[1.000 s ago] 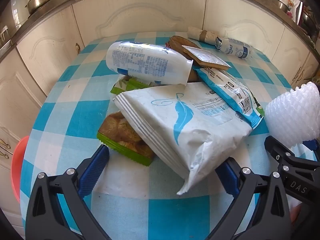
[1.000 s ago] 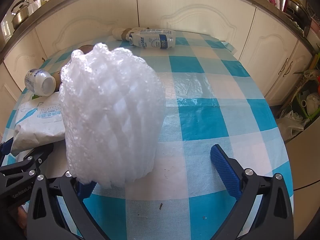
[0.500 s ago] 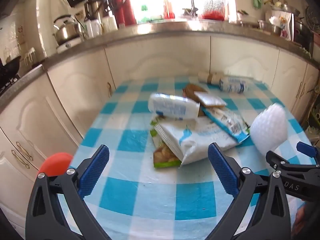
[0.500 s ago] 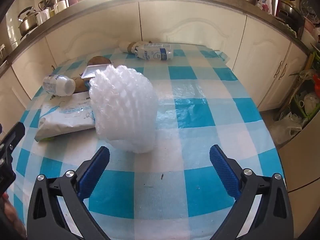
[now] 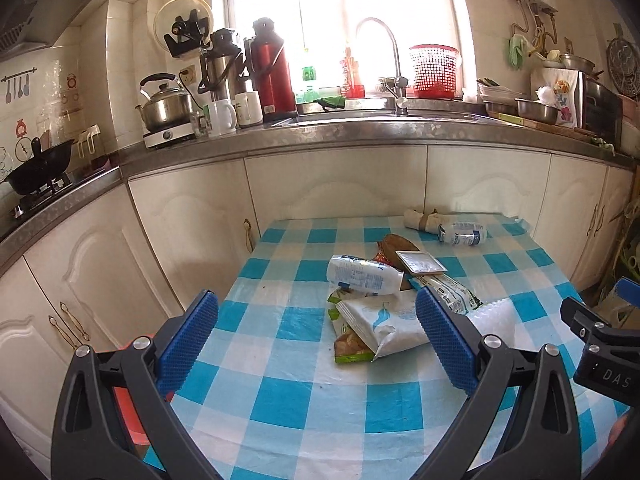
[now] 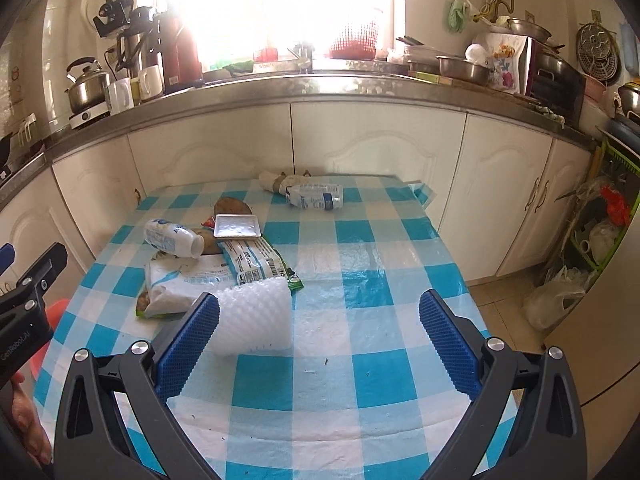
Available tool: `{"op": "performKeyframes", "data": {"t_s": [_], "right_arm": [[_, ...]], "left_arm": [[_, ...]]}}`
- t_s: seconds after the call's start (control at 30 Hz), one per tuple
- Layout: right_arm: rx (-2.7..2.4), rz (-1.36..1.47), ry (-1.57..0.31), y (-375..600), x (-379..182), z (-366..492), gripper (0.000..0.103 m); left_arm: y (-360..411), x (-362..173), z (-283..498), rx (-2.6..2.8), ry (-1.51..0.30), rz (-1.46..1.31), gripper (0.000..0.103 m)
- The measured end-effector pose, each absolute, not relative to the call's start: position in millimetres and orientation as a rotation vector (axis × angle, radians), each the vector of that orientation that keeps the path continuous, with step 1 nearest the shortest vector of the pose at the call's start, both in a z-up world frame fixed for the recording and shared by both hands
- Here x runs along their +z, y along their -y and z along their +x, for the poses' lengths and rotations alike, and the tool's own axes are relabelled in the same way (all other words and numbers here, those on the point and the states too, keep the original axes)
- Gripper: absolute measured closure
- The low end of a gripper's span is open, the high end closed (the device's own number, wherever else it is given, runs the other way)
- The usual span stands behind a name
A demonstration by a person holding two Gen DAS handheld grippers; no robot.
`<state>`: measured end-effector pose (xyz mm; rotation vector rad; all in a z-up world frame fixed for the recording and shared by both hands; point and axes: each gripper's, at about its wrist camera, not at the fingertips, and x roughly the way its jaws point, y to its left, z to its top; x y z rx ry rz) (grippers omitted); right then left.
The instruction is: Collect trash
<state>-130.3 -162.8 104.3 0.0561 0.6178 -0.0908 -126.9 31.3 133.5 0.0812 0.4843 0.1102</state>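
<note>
Trash lies in a heap on the blue-checked table (image 5: pixel 312 404): a white snack bag (image 5: pixel 380 320) over a green chip packet (image 5: pixel 348 350), a white bottle (image 5: pixel 364 276) on its side, a blue-white wrapper (image 6: pixel 252 260) and a small foil tray (image 6: pixel 236 227). A white foam net (image 6: pixel 256 316) lies on the cloth just beyond my right gripper's left finger. A clear bottle (image 6: pixel 316 197) and a rolled paper (image 6: pixel 276 182) lie at the far edge. My left gripper (image 5: pixel 316 344) and my right gripper (image 6: pixel 320 344) hang open and empty above the near part of the table.
Cream cabinets (image 5: pixel 332 196) and a crowded counter with kettle (image 5: pixel 166 106), flasks and sink run behind the table. A red stool (image 6: pixel 52 312) stands at the table's left side. Plastic bags (image 6: pixel 556 300) and a green rack sit on the floor at the right.
Both grippers have pulled back and up from the table, so the trash looks smaller. The foam net, once right at the right gripper's left finger, now lies free on the cloth.
</note>
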Motion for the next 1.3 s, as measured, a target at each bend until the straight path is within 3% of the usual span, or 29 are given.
{"op": "performKeyframes", "data": {"t_s": [1.3], "right_arm": [[-0.080, 0.018, -0.334, 130, 179, -204, 0.004]], "left_arm": [[-57, 180, -184, 0.152, -0.337, 0.044, 0.004]]}}
